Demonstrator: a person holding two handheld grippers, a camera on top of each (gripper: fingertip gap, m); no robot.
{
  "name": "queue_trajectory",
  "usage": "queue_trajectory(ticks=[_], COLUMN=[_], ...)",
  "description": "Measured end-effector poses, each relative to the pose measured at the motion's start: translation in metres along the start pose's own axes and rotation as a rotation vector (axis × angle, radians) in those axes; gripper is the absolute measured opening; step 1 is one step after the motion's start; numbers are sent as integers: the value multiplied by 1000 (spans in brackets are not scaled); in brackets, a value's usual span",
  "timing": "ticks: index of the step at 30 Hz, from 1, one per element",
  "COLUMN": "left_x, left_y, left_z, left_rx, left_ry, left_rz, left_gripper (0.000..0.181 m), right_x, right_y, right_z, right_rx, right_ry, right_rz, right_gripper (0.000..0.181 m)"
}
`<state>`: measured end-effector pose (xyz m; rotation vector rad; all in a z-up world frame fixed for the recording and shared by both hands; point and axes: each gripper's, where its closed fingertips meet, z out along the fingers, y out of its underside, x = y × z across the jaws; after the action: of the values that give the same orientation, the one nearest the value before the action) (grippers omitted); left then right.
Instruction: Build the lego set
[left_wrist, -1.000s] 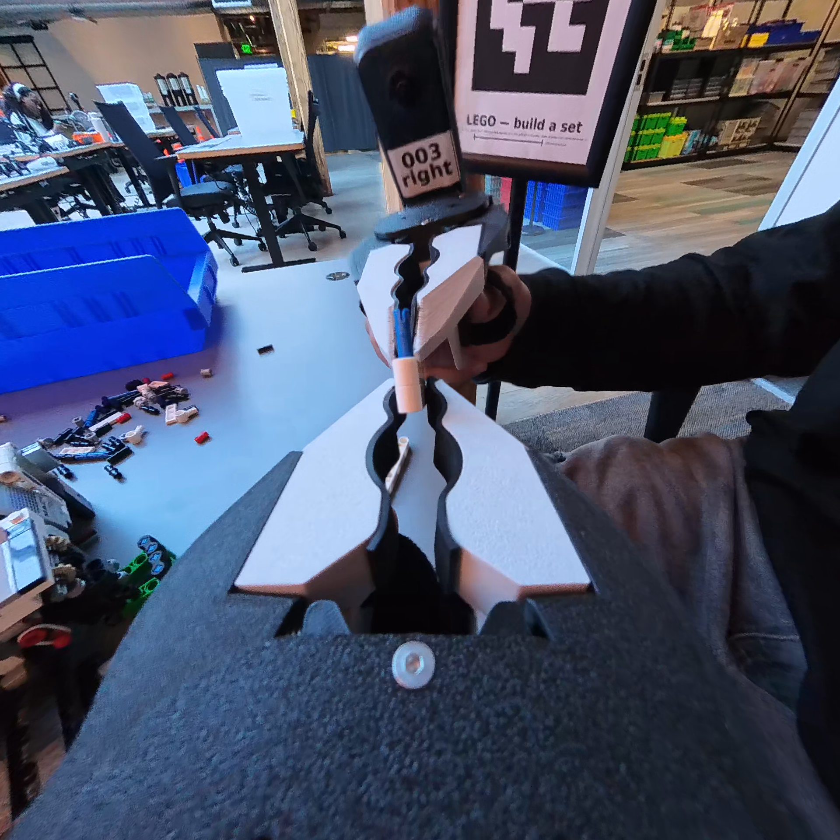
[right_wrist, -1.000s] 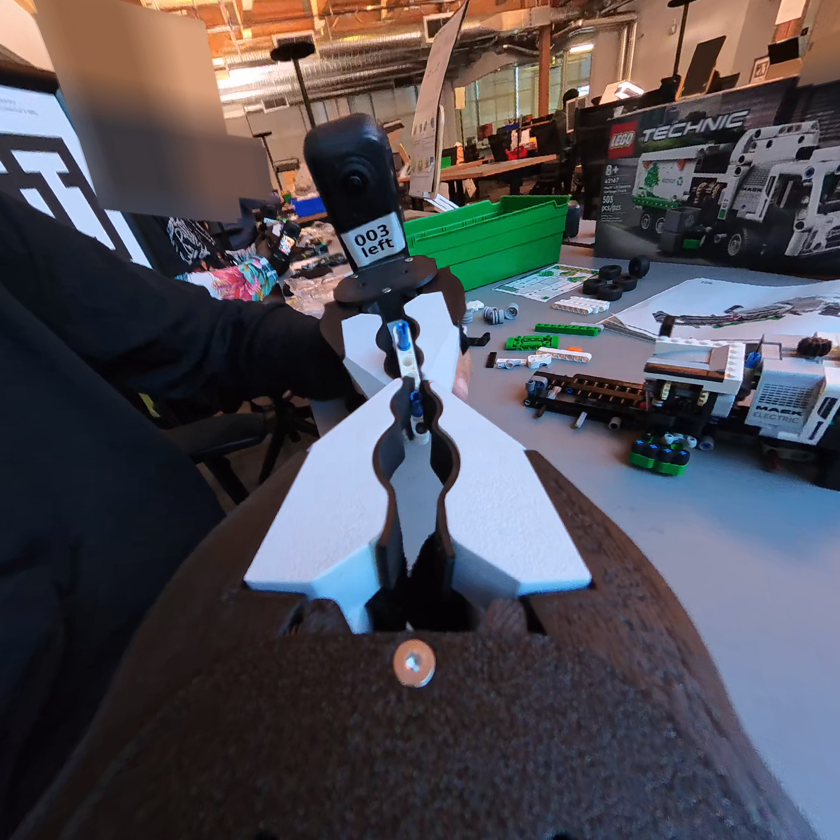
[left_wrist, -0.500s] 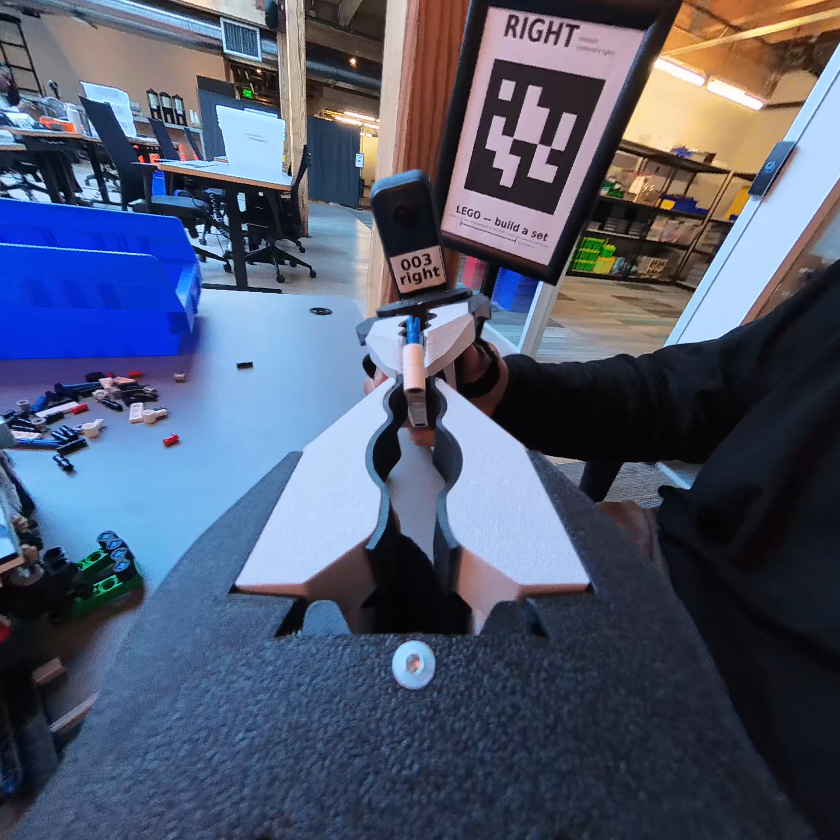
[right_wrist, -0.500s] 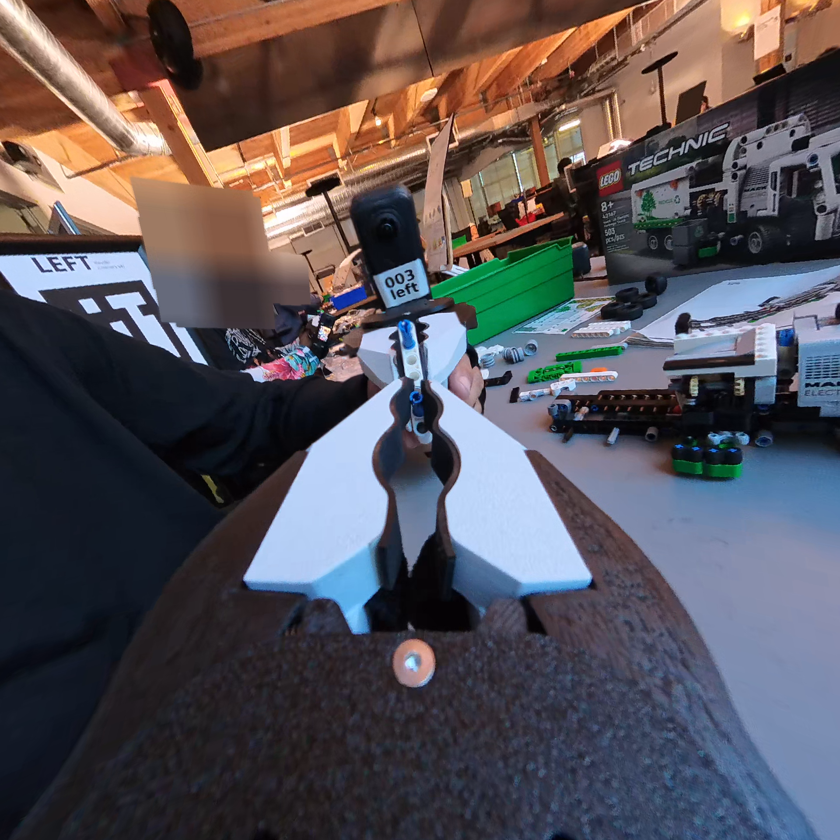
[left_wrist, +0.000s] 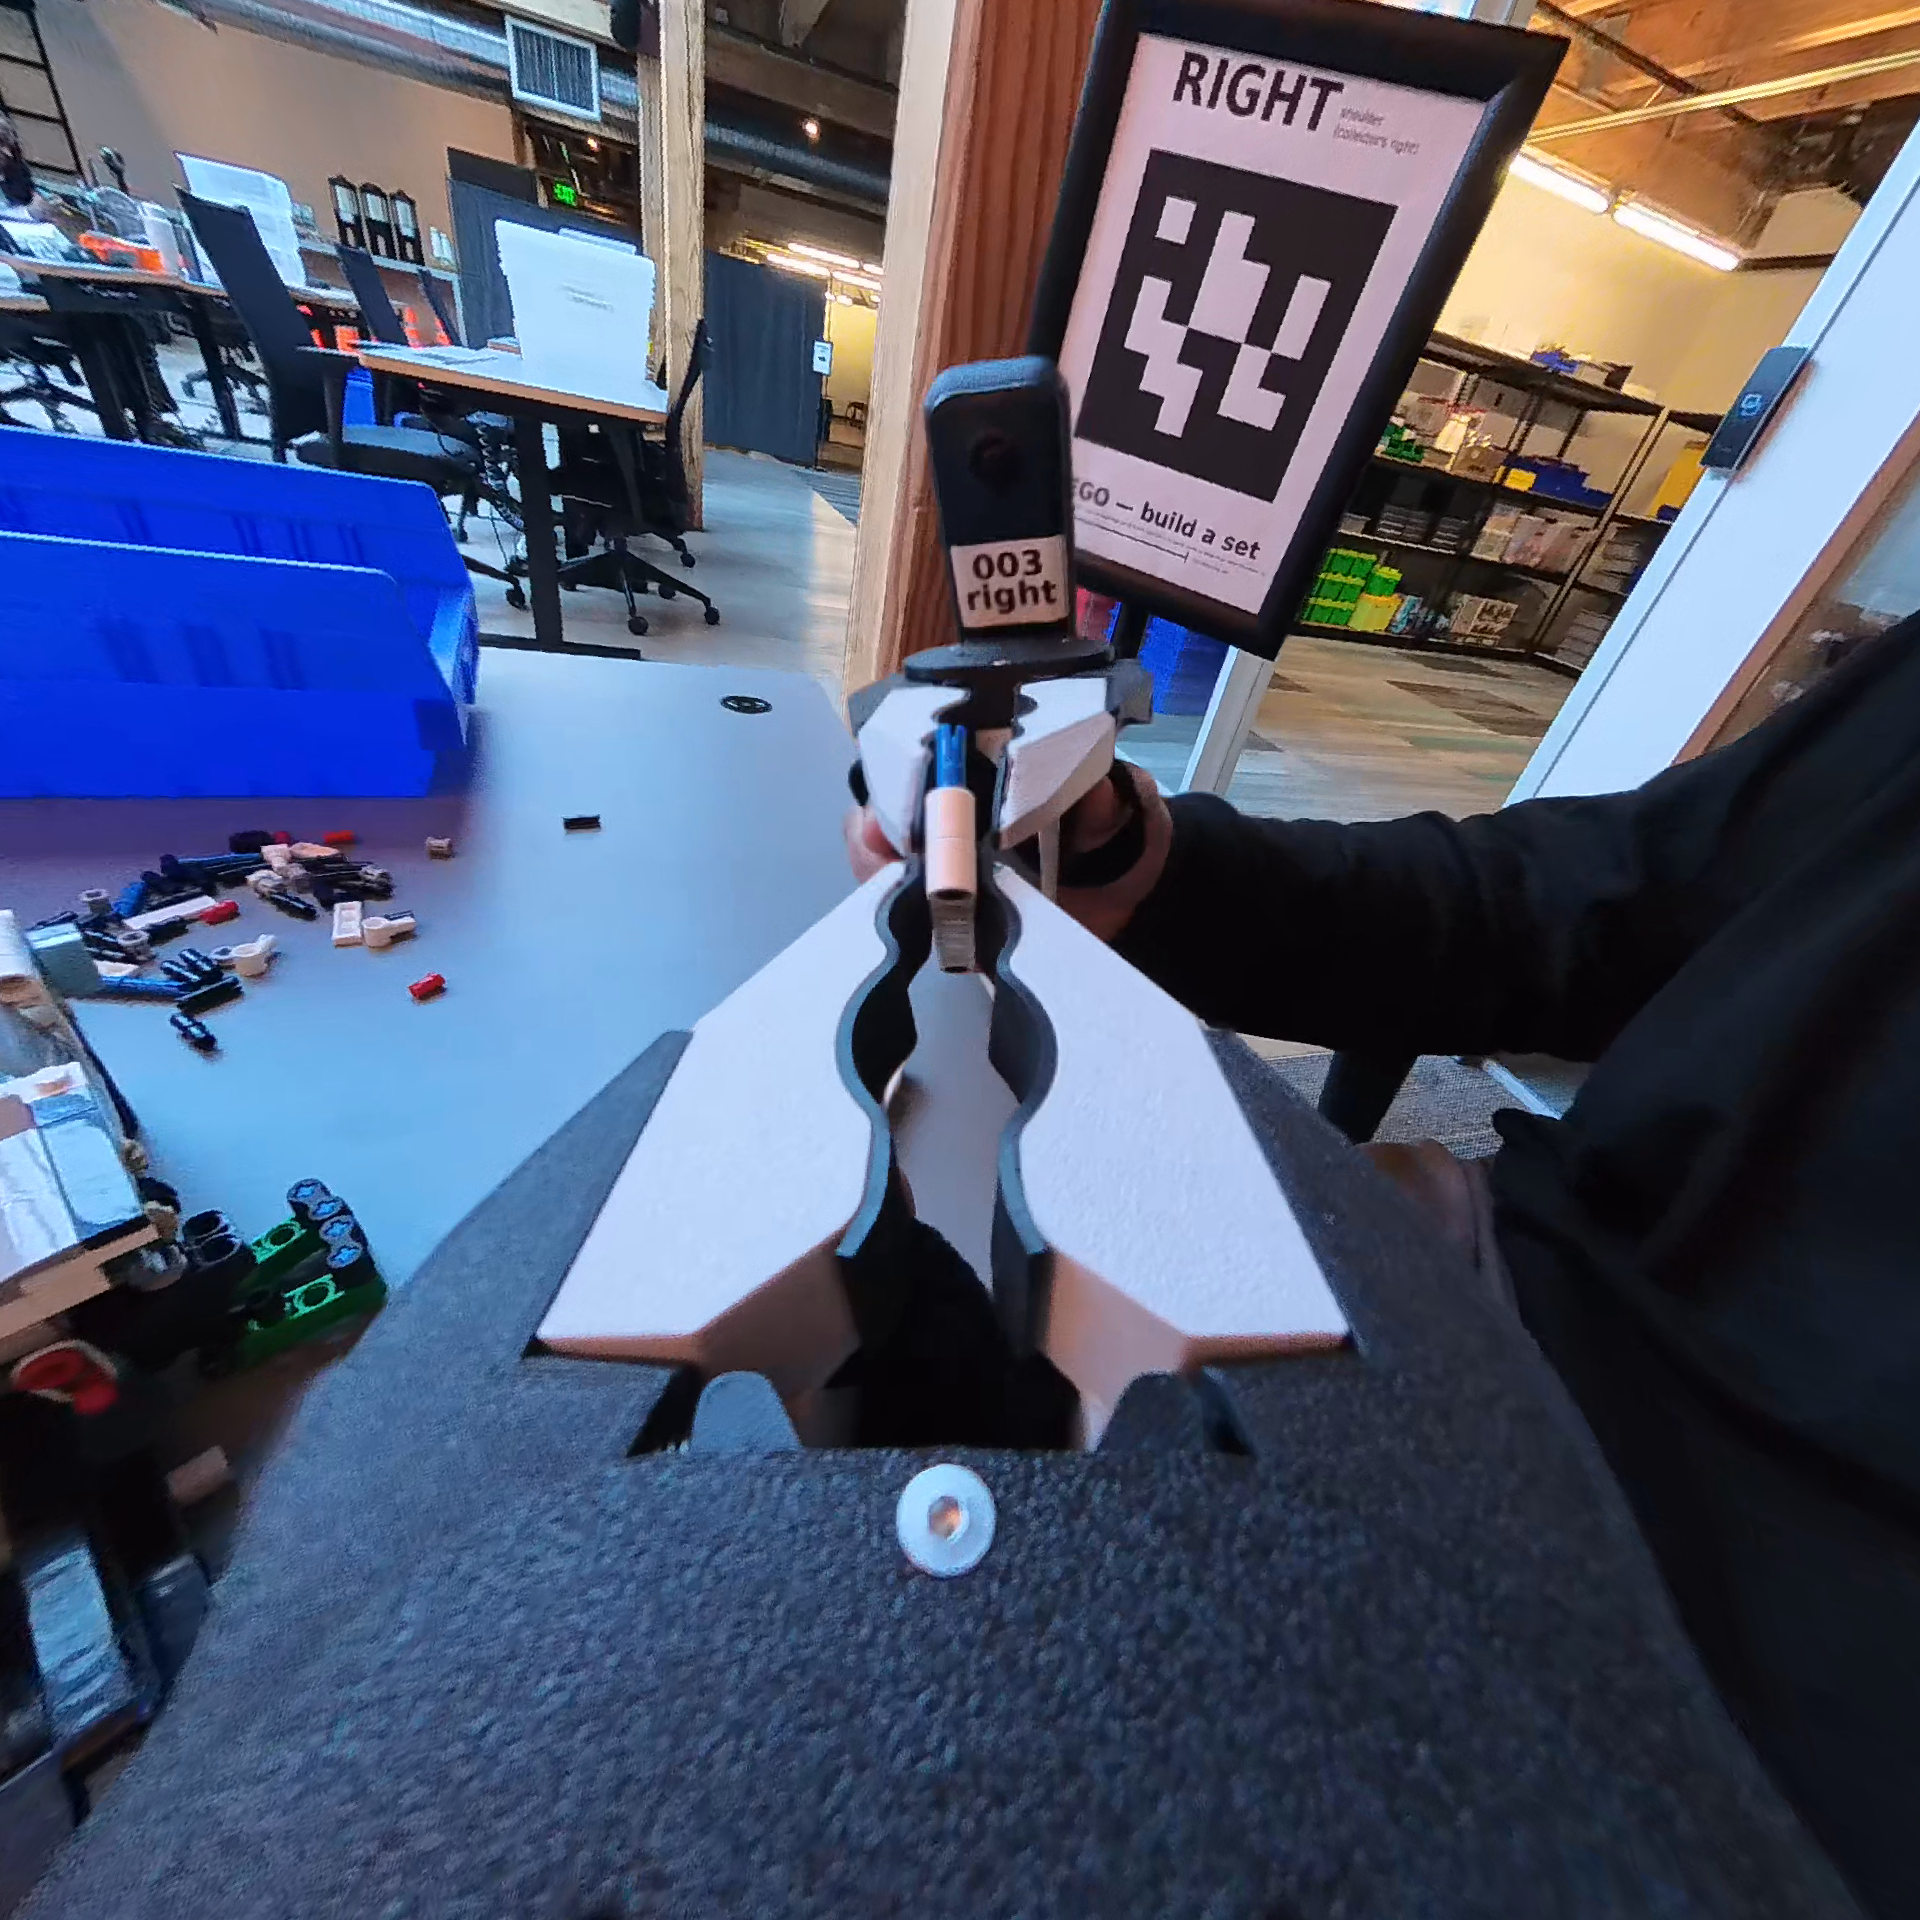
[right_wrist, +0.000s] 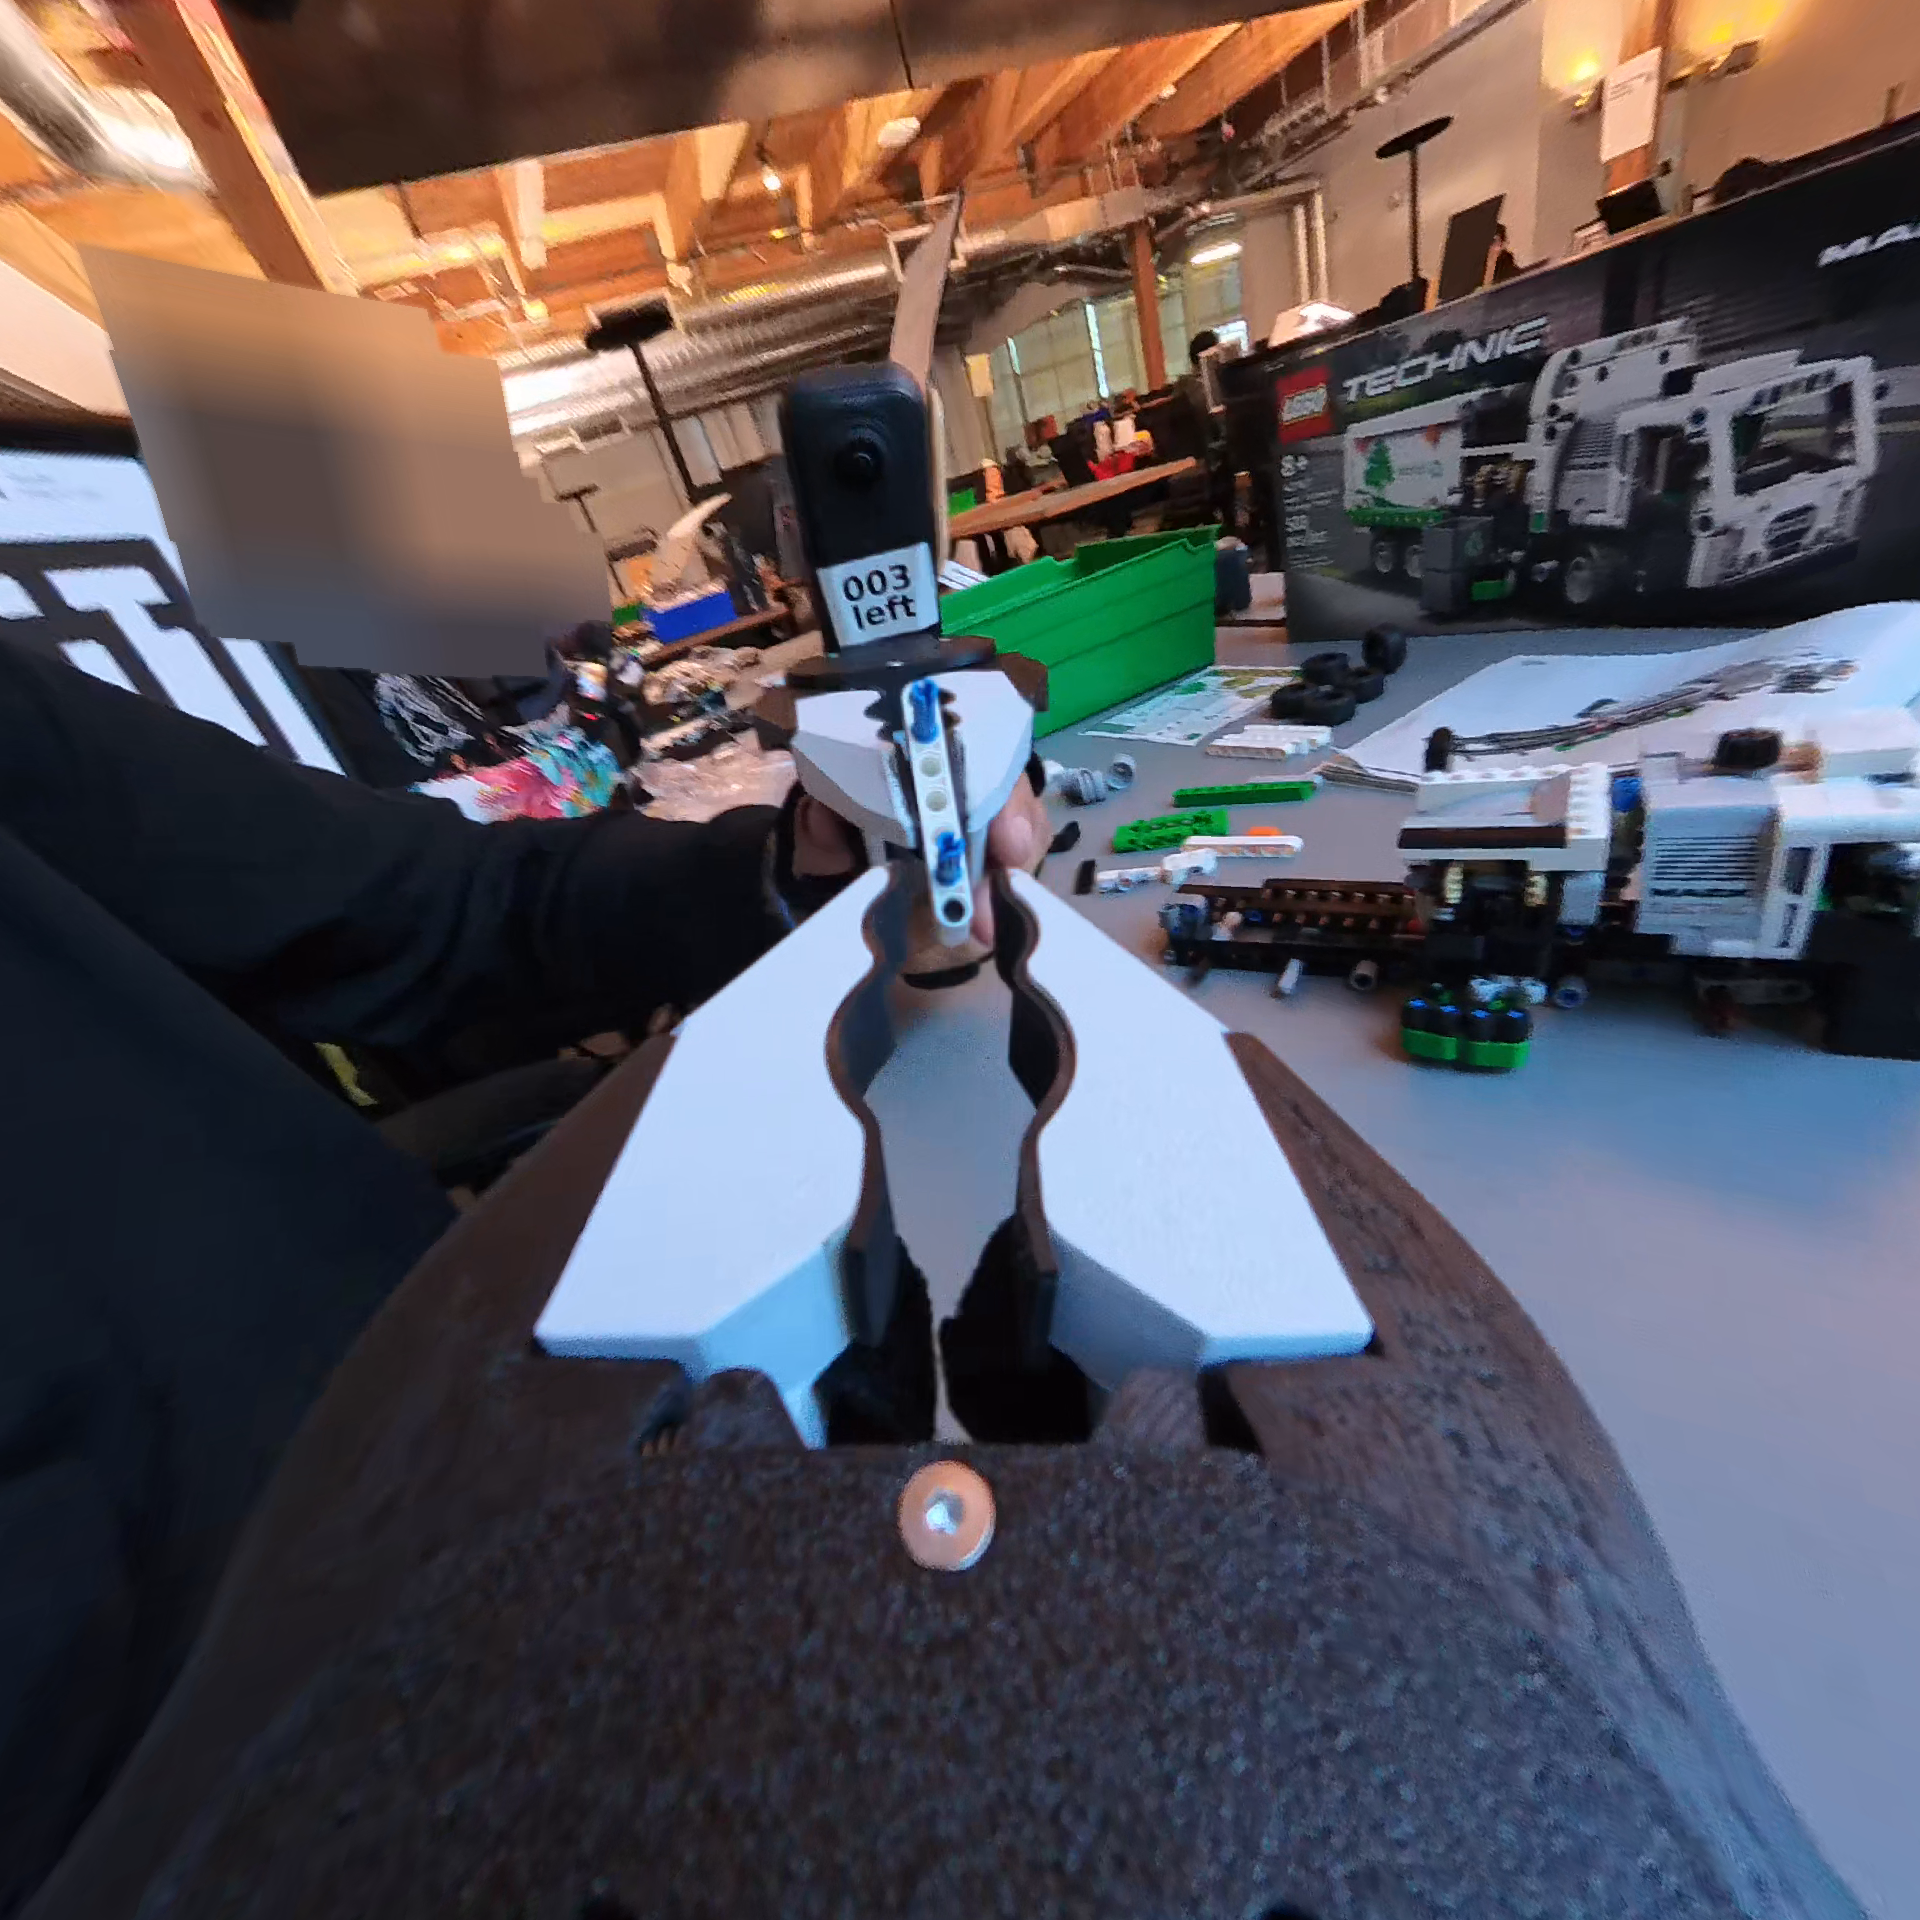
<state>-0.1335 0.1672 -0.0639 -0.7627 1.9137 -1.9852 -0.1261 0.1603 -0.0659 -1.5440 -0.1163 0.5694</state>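
Observation:
A white Technic beam (right_wrist: 938, 821) with blue pins spans the gap between my two grippers, which face each other above the table edge. My left gripper (left_wrist: 954, 896) is shut on the beam (left_wrist: 951, 862), seen end-on at its tips. It also shows in the right wrist view (right_wrist: 914, 764) with the beam between its fingers. My right gripper (right_wrist: 948, 894) is open, its fingertips (right_wrist: 1023, 914) standing a little apart on either side of the beam's near end. It shows farther off in the left wrist view (left_wrist: 971, 748). A partly built white truck (right_wrist: 1621, 862) stands on the table.
Blue bins (left_wrist: 208, 644) and loose small pieces (left_wrist: 260, 914) lie on the grey table (left_wrist: 582, 966). A green bin (right_wrist: 1091, 623), the set's box (right_wrist: 1610, 468), a booklet (right_wrist: 1662, 696), wheels (right_wrist: 1340, 675) and a green-black subassembly (right_wrist: 1465, 1029) lie around. A framed sign (left_wrist: 1268, 312) stands behind. Both grippers' tips are close together, under 4 cm apart. The partly built white truck (right_wrist: 1621, 862) is about equally far from each gripper, around 20 cm.
My right gripper's jaws have opened off the beam. Both grippers have tilted up and drawn slightly apart; the left keeps hold of the beam.

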Motion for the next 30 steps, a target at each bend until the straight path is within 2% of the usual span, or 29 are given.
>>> queue_trajectory(ticks=[4,6,16,21,23,26,27,30], left_x=[4,5,3,-4,-16,-31,-32,-30], left_y=[7,9,-3,1,10,26,30,40], left_z=[4,6,1,2,3,3,5,10], left_rx=[-35,-42,56,32,-30,-131,-148,-196], left_ry=[24,17,75,20,-78,-210,-222,-234], left_rz=[2,10,-150,-133,-62,54,60,67], left_gripper=[6,6,6,6,6,7,7,7], right_x=[-2,-4,-7,2,10,36,42,43], right_y=[5,11,11,13,27,79,86,100], right_z=[3,7,15,11,-5,-48,-56,-59], right_rx=[-45,-74,0,-44,-192,-669,-740,-792], right_ry=[9,-4,-43,-10,32,192,226,230], right_rz=[-51,-55,97,90,22,-117,-120,-84], right_gripper=[13,5,4,4,11,30,31,27])
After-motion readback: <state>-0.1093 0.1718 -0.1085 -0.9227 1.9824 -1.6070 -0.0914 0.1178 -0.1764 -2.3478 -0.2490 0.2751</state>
